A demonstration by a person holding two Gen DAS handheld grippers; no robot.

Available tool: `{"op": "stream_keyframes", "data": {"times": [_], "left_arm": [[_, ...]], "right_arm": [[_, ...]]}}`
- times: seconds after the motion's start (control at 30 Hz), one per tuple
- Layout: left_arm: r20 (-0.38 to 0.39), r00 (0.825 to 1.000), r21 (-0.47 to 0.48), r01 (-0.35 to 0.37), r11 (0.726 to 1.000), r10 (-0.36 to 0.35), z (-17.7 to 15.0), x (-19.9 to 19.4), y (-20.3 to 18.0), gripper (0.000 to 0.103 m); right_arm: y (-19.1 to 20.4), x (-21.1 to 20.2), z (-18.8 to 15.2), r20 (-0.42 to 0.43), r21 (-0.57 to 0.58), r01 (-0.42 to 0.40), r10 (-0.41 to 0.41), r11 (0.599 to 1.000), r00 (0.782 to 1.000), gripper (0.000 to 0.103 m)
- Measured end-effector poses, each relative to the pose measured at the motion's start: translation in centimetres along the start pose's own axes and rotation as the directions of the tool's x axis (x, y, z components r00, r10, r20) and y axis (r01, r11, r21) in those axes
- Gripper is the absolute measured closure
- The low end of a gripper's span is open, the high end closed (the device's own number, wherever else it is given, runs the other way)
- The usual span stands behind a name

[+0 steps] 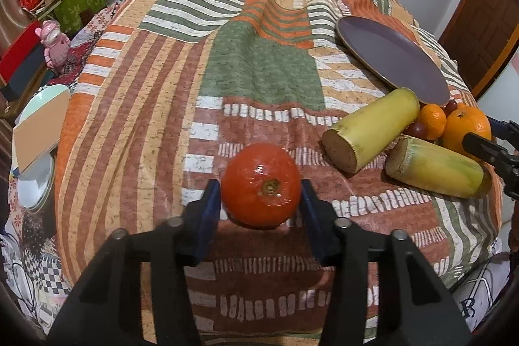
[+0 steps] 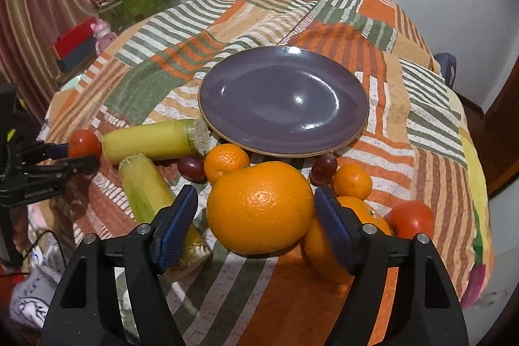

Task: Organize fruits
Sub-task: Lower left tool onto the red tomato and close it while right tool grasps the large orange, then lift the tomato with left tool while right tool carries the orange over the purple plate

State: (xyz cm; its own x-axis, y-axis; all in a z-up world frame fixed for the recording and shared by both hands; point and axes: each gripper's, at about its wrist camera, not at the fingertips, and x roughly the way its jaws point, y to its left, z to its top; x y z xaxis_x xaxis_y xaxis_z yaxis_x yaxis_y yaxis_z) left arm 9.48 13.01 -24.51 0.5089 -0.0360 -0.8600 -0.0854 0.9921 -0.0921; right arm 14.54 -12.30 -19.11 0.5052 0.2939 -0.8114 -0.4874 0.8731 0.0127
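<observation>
A red tomato (image 1: 259,174) rests on the patchwork cloth, and my left gripper (image 1: 260,187) is shut on it, both blue pads against its sides. In the right wrist view, a large orange (image 2: 259,206) lies between the pads of my right gripper (image 2: 255,190). That gripper is open, with a gap showing at the left pad. Behind the orange sits an empty purple plate (image 2: 282,99). Around it lie two small oranges (image 2: 226,161), two dark red grapes (image 2: 191,167), two yellow-green cane pieces (image 2: 152,138), another orange and a second tomato (image 2: 412,218).
The cloth drops off at the table's edges on every side. Left of the table are a pink toy (image 1: 53,44), boxes and a book on a bowl (image 1: 39,125). A wooden door (image 1: 486,21) stands at the right. Bare cloth lies left of the fruit.
</observation>
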Motion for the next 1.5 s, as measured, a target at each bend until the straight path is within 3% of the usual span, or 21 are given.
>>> {"op": "stream_keyframes", "data": {"times": [0.03, 0.2, 0.37, 0.6, 0.97, 1.27, 1.5], "left_arm": [[0.002, 1.0, 0.002, -0.005, 1.0, 0.005, 0.0, 0.0, -0.1, 0.057], [0.004, 1.0, 0.006, -0.008, 1.0, 0.008, 0.4, -0.5, -0.3, 0.059], [0.065, 0.998, 0.021, -0.008, 1.0, 0.006, 1.6, -2.4, -1.0, 0.059], [0.155, 0.988, 0.067, 0.004, 0.998, -0.015, 4.5, -4.9, -3.0, 0.059], [0.253, 0.965, 0.132, 0.044, 0.99, -0.077, 10.3, -6.2, -6.8, 0.059], [0.263, 0.96, 0.165, 0.055, 0.985, -0.098, 15.0, -4.6, -9.2, 0.059], [0.231, 0.967, 0.174, 0.069, 0.982, -0.108, 17.9, -2.0, -10.3, 0.059]], "right_arm": [[-0.2, 0.1, 0.0, 0.002, 0.0, 0.009, -0.009, 1.0, 1.0, 0.037], [-0.9, -0.2, 0.1, 0.013, 0.026, -0.013, 0.012, 1.0, 1.0, 0.038], [-1.0, -0.7, 0.1, 0.031, 0.058, -0.045, 0.043, 0.997, 0.999, 0.039], [-1.9, -3.3, 1.5, 0.128, 0.059, -0.027, 0.02, 0.998, 0.992, 0.039], [-4.6, -5.5, 5.9, 0.274, 0.045, 0.031, -0.042, 0.999, 0.961, 0.039], [-6.3, -4.3, 8.9, 0.318, 0.029, 0.028, -0.035, 0.999, 0.947, 0.039], [-7.2, -2.0, 11.1, 0.304, -0.004, 0.01, -0.008, 1.0, 0.953, 0.039]]}}
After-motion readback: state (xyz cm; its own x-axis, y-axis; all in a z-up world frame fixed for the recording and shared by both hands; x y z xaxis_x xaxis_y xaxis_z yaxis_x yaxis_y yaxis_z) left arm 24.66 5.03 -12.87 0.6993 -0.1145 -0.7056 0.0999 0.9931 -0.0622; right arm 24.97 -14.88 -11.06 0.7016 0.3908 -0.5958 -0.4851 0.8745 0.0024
